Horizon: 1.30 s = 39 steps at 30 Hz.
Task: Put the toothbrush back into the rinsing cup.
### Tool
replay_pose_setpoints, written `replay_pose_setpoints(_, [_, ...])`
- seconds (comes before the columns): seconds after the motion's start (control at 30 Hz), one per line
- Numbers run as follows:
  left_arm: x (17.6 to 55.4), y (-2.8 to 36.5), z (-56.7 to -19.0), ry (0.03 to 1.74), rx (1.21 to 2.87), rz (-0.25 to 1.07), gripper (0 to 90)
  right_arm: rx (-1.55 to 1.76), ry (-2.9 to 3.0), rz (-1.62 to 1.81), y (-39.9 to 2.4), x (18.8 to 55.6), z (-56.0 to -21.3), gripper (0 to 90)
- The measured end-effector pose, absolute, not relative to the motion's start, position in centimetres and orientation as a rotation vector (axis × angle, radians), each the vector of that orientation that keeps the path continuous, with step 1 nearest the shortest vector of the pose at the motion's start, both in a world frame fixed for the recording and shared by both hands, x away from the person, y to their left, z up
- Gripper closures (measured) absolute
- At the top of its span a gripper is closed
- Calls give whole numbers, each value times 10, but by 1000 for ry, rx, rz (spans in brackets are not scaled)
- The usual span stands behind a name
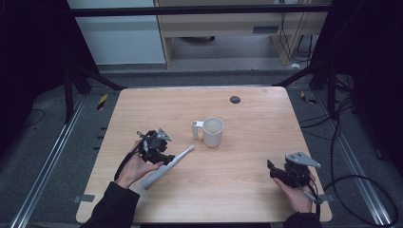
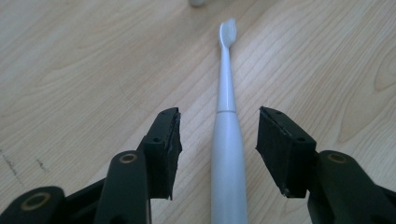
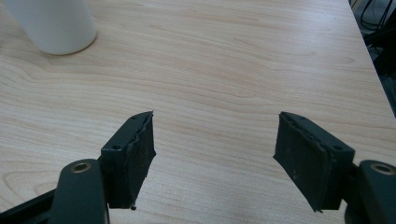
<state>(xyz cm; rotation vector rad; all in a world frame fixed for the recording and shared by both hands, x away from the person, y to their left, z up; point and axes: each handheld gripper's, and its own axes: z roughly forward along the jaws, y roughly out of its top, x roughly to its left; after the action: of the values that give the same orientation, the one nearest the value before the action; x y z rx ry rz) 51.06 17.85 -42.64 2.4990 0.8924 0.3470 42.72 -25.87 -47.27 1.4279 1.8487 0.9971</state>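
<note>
We look down on a pale wooden table (image 1: 247, 190) with a smooth, wavy grain and rounded corners. Near its middle stands a white mug (image 1: 212, 131), a plain cylinder with a blocky handle on its left. A small dark round disc (image 1: 235, 99) lies flat near the far edge.

Our left gripper (image 2: 218, 140) hovers over a white electric toothbrush (image 2: 226, 140) that lies flat on the table, just left of the mug. The toothbrush has a thick, smooth, matte handle that narrows to a slim neck and a small bristled head pointing towards the mug. Our left fingers (image 2: 166, 144) are released: the black, rough-edged pads stand on either side of the handle with clear gaps, touching nothing.

Our right gripper (image 3: 215, 154) sits well apart, near the table's right front corner, its fingers (image 3: 133, 154) also spread wide over bare wood with nothing between them.

The high view gives us the whole layout, our dark sleeves and both hands. The left gripper view adds the seam where the toothbrush neck joins the handle, and the bristles. The right gripper view shows the mug's rounded base at its upper left.
</note>
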Motion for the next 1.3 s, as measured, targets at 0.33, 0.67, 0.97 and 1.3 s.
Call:
replay_pose_setpoints(0.33, [513, 171, -437, 892, 2579, 303, 485, 1426, 1859, 992, -257, 427, -474, 285])
replay_pose_setpoints(0.67, [519, 171, -450, 913, 2600, 242, 516, 1428, 1865, 993, -257, 428, -474, 284])
replay_pose_setpoints(0.97, [522, 171, -458, 932, 2613, 202, 556, 1433, 1870, 990, -257, 429, -475, 284])
replay_pose_setpoints(1.3, [524, 169, -465, 939, 2641, 175, 638, 1435, 1874, 990, -257, 429, -475, 284])
